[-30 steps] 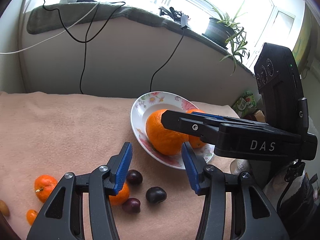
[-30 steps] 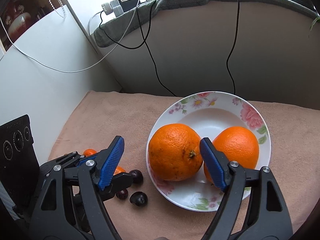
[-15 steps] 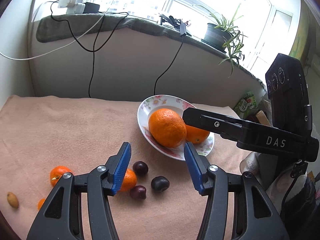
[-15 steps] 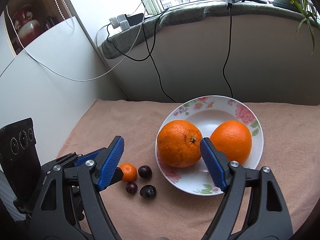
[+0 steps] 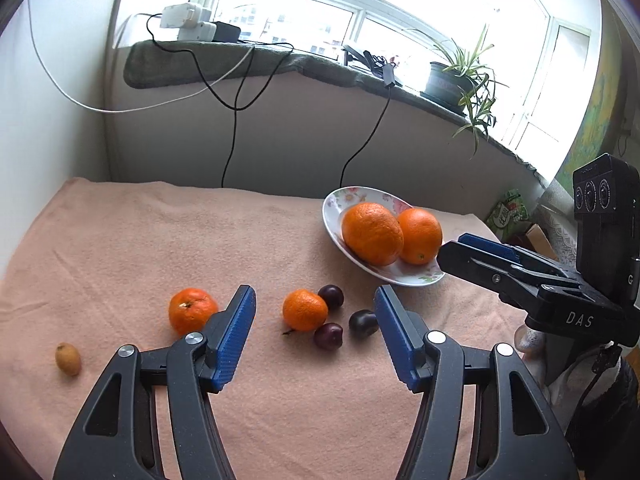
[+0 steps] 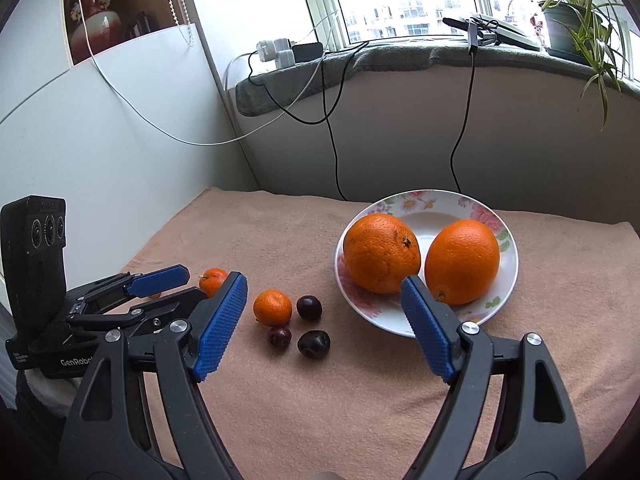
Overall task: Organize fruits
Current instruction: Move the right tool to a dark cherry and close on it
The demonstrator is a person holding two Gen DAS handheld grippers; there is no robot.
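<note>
A peach cloth [image 5: 160, 240] covers a table below a window; two hand-held claws hover above it, both empty; the left claw [image 5: 314, 330] has its blue pads spread and has just been opening wider, with nothing between them; the right claw [image 6: 324, 322] stands spread wider and has also just opened a little, its pads touching nothing

A flowered plate [image 6: 440, 204] sits on the cloth, holding two large oranges [image 6: 382, 252] side by side, touching; loose fruit lies on the cloth outside the plate: a small tangerine [image 5: 305, 309] with three dark plums [image 5: 328, 336] clustered against it, a second tangerine [image 5: 192, 310] apart, and a tiny tan fruit [image 5: 68, 358] farther out

From the left claw, the tangerine and plums lie straight ahead at twelve o'clock, just beyond the pad tips and framed between them; from the right claw the same cluster lies at eleven o'clock; the plate at one o'clock; the left claw looks nearer and better lined up for the next pick; these fruits are round, so no long axis matters
</note>
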